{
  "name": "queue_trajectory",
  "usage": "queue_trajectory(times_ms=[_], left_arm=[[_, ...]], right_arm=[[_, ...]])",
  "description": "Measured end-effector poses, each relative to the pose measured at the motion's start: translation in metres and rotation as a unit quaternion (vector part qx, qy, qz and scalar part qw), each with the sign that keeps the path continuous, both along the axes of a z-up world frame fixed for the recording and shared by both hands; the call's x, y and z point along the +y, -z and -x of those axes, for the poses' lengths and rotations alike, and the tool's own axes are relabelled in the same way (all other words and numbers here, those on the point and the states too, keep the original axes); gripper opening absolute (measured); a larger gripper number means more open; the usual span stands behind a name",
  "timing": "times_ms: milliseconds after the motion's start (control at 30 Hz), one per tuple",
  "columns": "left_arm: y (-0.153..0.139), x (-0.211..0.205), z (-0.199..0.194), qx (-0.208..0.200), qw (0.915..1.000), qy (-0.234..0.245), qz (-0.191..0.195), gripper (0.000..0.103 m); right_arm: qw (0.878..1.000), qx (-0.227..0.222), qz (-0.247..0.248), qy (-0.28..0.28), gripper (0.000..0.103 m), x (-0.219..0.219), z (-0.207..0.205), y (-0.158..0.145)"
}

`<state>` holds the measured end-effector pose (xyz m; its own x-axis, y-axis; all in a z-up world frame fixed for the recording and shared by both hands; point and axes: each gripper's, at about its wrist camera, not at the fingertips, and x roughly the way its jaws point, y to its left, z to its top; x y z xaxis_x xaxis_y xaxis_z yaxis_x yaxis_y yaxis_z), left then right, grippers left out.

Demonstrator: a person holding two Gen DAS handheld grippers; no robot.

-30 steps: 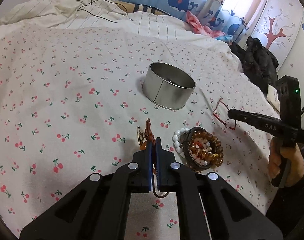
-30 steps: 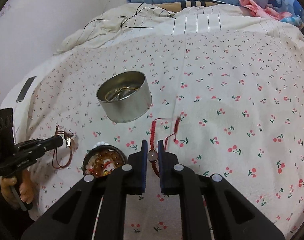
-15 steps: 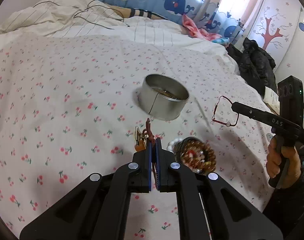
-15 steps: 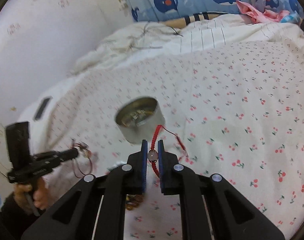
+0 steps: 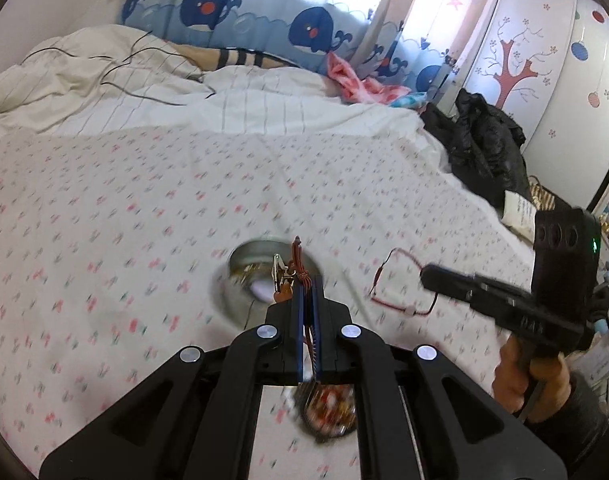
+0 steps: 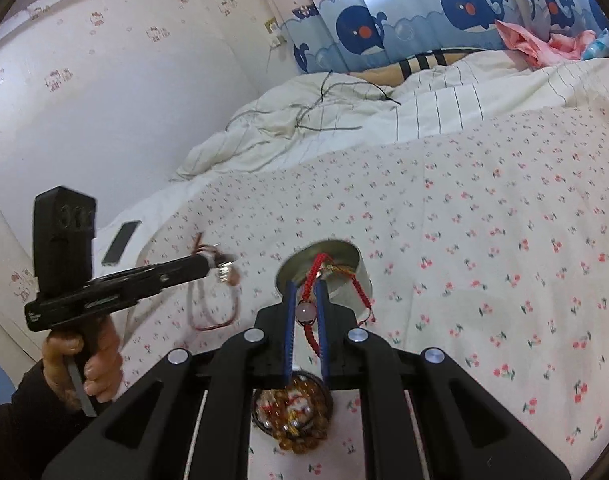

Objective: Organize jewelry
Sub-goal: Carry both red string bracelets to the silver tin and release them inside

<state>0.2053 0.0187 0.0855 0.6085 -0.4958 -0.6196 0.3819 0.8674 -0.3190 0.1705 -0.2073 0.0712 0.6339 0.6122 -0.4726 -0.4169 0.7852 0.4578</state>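
The jewelry is split three ways at this moment: one corded piece in each claw, and a heap of bead bracelets (image 6: pixel 292 416) lying on the bed (image 6: pixel 484 216) just under and behind the right claw's fingers. The metal tin (image 6: pixel 344 264), where loose pieces are evidently being gathered, already shows something gold-coloured inside.

The left claw (image 5: pixel 306 292) is pinched narrow on a brown cord with small metal charms (image 5: pixel 288 272), which stick up past its fingertips. The tin (image 5: pixel 244 276) lies directly ahead of and below those tips, blurred in the left wrist view. The rest of the cord hangs down behind the fingers, so the drop will go best if the person centres the tips over the opening and lowers them near the rim before letting go; otherwise the tail could drape over the wall.

The right claw (image 6: pixel 304 300) is closed on a red braided bracelet (image 6: pixel 312 280) at its pale pink bead, with the loop reaching forward over the tin's mouth and one strand trailing outside to the right. Bringing that strand over the rim first looks wise. Both claws are converging on one small opening, so releasing one after the other would avoid tangling the cords.
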Motion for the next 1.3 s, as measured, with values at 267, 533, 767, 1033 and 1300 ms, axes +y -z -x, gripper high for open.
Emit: queue_trajectory(times_ms=[267,533,767,1033,1300], left_arm=[[0.014,-0.027,-0.047,0.019,0.9997,0.012,0.008,0.003],[0.058,-0.042,-0.082,0.072,0.9974,0.006,-0.006,0.016],[0.058,-0.033,-0.074,0.048,0.9978,-0.02,-0.041,0.067],[0.047,-0.012,-0.045,0.017,0.9941,-0.044,-0.097,0.074],[0.059,0.018,-0.023,0.027,0.9915,-0.072,-0.104,0.079]], right_arm=[[1.0,-0.005,-0.001,-0.004,0.011,0.002,-0.012,-0.002],[1.0,-0.019,0.006,-0.014,0.011,0.011,-0.031,-0.01],[0.999,-0.018,0.013,-0.028,0.011,0.025,-0.051,-0.011],[0.997,-0.015,0.051,-0.049,0.011,0.061,-0.066,-0.001],[0.99,0.028,0.122,-0.068,0.011,0.102,-0.086,0.039]])
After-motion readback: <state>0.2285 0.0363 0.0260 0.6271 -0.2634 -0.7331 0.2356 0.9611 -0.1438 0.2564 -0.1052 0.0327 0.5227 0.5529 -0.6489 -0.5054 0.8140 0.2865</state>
